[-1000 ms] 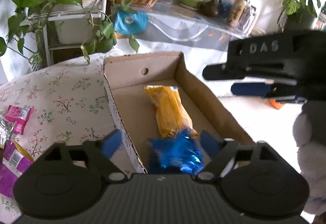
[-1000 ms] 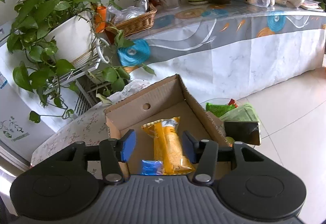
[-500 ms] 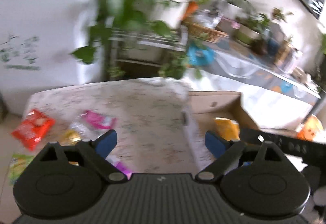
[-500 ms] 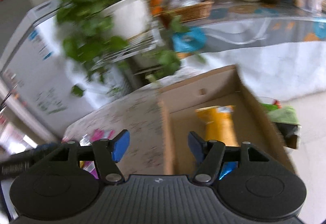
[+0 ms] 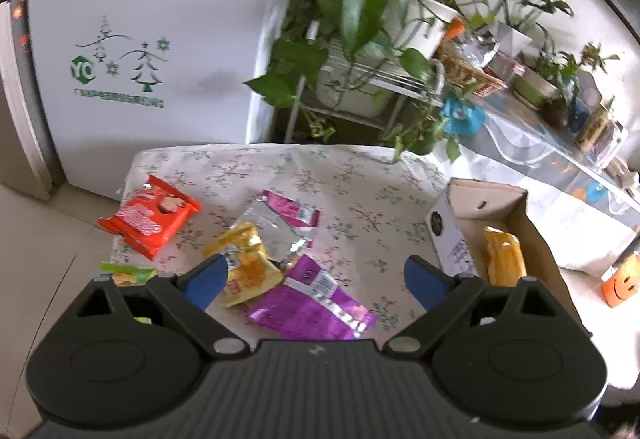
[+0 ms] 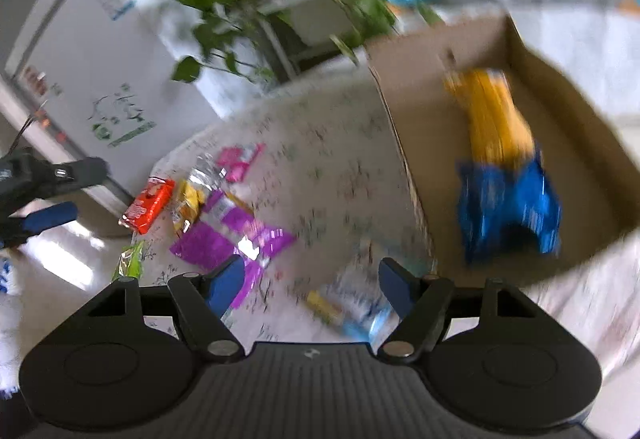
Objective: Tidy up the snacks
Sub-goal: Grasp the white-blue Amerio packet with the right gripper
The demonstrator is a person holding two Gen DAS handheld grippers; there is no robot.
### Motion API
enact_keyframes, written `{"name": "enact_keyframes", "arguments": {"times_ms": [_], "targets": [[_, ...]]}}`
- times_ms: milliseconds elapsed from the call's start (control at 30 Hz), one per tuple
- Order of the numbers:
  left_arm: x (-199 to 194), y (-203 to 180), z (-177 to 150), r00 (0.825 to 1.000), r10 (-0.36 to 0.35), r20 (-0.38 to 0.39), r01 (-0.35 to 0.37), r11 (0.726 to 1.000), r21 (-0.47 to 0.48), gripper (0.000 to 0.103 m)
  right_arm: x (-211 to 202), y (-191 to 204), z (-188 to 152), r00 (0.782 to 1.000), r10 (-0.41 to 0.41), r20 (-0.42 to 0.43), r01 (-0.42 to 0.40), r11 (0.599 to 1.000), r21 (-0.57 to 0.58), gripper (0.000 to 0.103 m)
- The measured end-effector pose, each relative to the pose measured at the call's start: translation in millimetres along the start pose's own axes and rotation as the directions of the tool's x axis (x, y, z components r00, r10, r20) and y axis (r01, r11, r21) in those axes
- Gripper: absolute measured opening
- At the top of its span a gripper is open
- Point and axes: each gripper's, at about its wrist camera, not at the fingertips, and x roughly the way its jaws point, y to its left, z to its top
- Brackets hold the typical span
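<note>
Loose snacks lie on the floral tablecloth [image 5: 360, 191]: a red pack [image 5: 150, 217], a yellow pack [image 5: 244, 263], a purple pack [image 5: 316, 299], a pink pack [image 5: 292, 209] and a green pack [image 5: 124, 275]. My left gripper [image 5: 316, 281] is open and empty above the purple and yellow packs. A cardboard box [image 6: 580, 143] holds a yellow-orange packet [image 6: 492, 111] and a blue packet [image 6: 508, 203]. My right gripper [image 6: 310, 289] is open and empty over the table beside the box, above a blurred blue-white packet [image 6: 356, 303].
A white fridge [image 5: 140, 31] stands behind the table. Leafy plants on a rack [image 5: 372, 19] overhang the table's far edge. A covered side table with pots and a basket [image 5: 472, 75] runs to the right. An orange object [image 5: 620, 285] sits beyond the box.
Both grippers swung left from over the box to over the table with the loose snacks. Both stayed open and empty. The right view is motion-blurred.
</note>
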Motion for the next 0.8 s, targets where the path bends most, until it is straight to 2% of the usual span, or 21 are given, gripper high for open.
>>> {"name": "enact_keyframes", "arguments": {"times_ms": [100, 267, 433, 600, 700, 733, 800], "targets": [[3, 14, 2, 1.000, 0.028, -0.008, -0.028, 0.999, -0.043, 0.095, 11, 1, -14, 0.999, -0.026, -0.027, 0.029, 0.996, 0.085, 0.079], [4, 34, 4, 0.998, 0.057, -0.013, -0.058, 0.993, -0.099, 0.095, 31, 8, -25, 0.989, -0.143, -0.040, 0.148, 0.977, 0.156, 0.079], [11, 48, 2, 0.996, 0.078, -0.031, -0.081, 0.990, -0.115, 0.096, 46, 8, -27, 0.969, -0.242, -0.038, 0.245, 0.942, 0.229, 0.079], [17, 55, -3, 0.995, 0.086, -0.049, -0.091, 0.990, -0.111, 0.096, 63, 8, -30, 0.940, -0.338, -0.052, 0.338, 0.896, 0.287, 0.079], [20, 59, -5, 0.995, 0.087, -0.057, -0.093, 0.989, -0.112, 0.096, 71, 13, -31, 0.925, -0.376, -0.053, 0.374, 0.882, 0.287, 0.073], [22, 60, -6, 0.994, 0.093, -0.064, -0.100, 0.989, -0.113, 0.096, 72, 17, -31, 0.917, -0.397, -0.035, 0.391, 0.880, 0.270, 0.066], [26, 62, -7, 0.992, 0.094, -0.080, -0.103, 0.987, -0.124, 0.096, 77, 23, -32, 0.911, -0.412, -0.019, 0.405, 0.885, 0.228, 0.061]]}}
